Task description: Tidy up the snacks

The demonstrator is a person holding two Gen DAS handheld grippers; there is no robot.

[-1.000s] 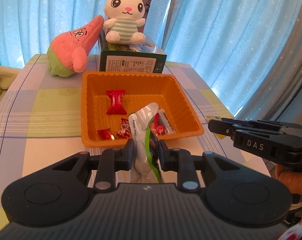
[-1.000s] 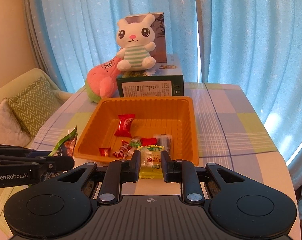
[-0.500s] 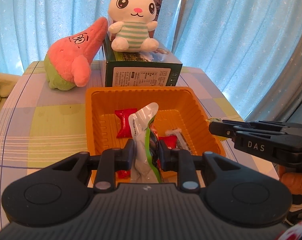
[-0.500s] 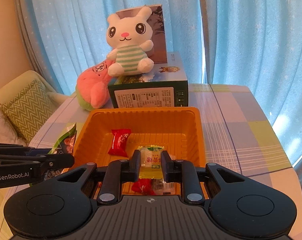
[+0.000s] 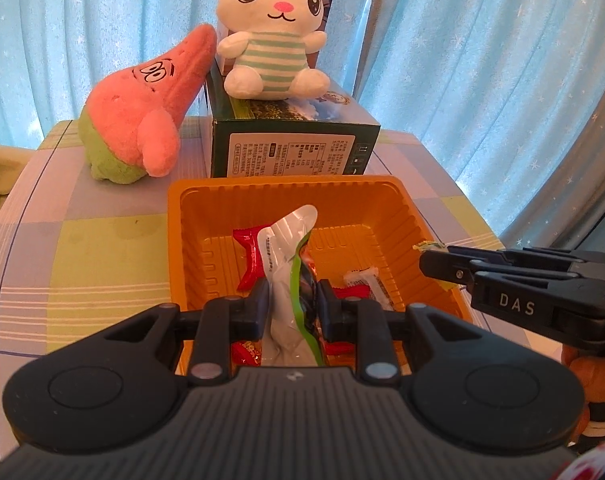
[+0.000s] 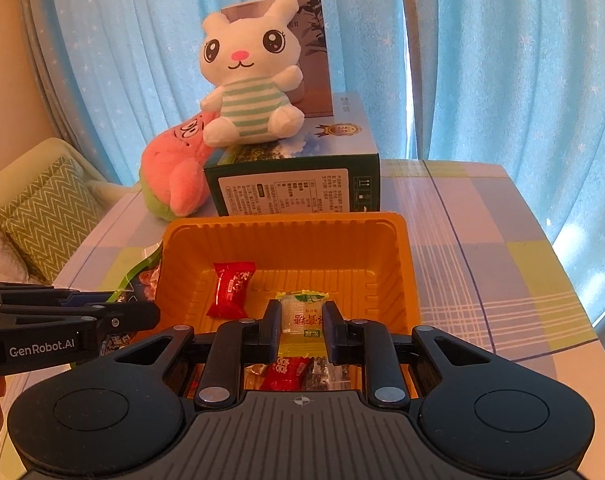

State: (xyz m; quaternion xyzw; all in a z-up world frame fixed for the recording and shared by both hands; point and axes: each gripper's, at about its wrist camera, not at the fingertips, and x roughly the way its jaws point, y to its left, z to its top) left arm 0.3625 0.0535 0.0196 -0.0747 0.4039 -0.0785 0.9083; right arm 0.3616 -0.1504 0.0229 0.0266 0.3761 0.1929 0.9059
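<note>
Left wrist view. Left gripper clenched on a silver-and-green snack packet, packet standing up between the pads, top end curling forward. Held above the near half of the orange plastic tray. Tray on a checked tablecloth, far rim just in front of a dark green carton near the table's far edge. In the tray: a red wrapped candy partly behind the packet, a white-ended wrapped bar toward the right wall, more red wrappers at the near wall, partly hidden by the gripper body. White bunny plush in a striped shirt seated on top of the carton. Pink starfish plush leaning against the carton's left side. Blue curtains behind. Right gripper entering from the right over the tray's right rim, a scrap of yellow-green wrapper showing at its tip; a hand under it.

Right wrist view. Right gripper clamped on a small yellow-and-clear candy sachet, green print at its top edge, above the near part of the tray. Red candy lying left of centre on the tray floor; another red wrapper and a dark clear-wrapped piece below the pads at the near wall. Left gripper reaching in from the left at the tray's left rim, its packet visible edge-on beside the rim. Carton, bunny and starfish beyond the far rim. Sofa with a zigzag cushion off the table's left edge.
</note>
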